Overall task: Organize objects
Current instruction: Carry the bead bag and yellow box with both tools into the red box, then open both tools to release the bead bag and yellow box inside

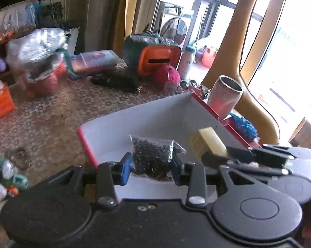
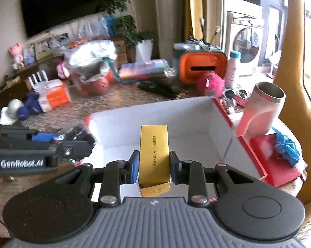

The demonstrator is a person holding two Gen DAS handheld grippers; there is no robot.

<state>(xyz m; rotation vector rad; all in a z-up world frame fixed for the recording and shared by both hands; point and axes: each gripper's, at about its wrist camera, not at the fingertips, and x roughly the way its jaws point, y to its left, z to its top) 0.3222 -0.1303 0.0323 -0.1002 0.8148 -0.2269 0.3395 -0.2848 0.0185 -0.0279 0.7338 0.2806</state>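
1. Left wrist view: the left gripper (image 1: 152,165) has its jaws closed on a clear bag of small dark beads (image 1: 153,155), pinched at its lower part between the blue pads. The bag hangs over the open red box (image 1: 87,142), above its white floor near the left wall. The right gripper (image 1: 227,157) comes in from the right with a gold carton (image 1: 209,142). A steel tumbler (image 1: 225,95) stands just outside the box's far corner.

2. Right wrist view: the right gripper (image 2: 153,165) is clamped on the gold carton (image 2: 154,155), which points forward over the box's (image 2: 246,144) middle.

3. Judgement: both items look ready to be set down. Lower each until it rests on the floor before opening, keep the two grippers apart, and keep clear of the walls and tumbler.
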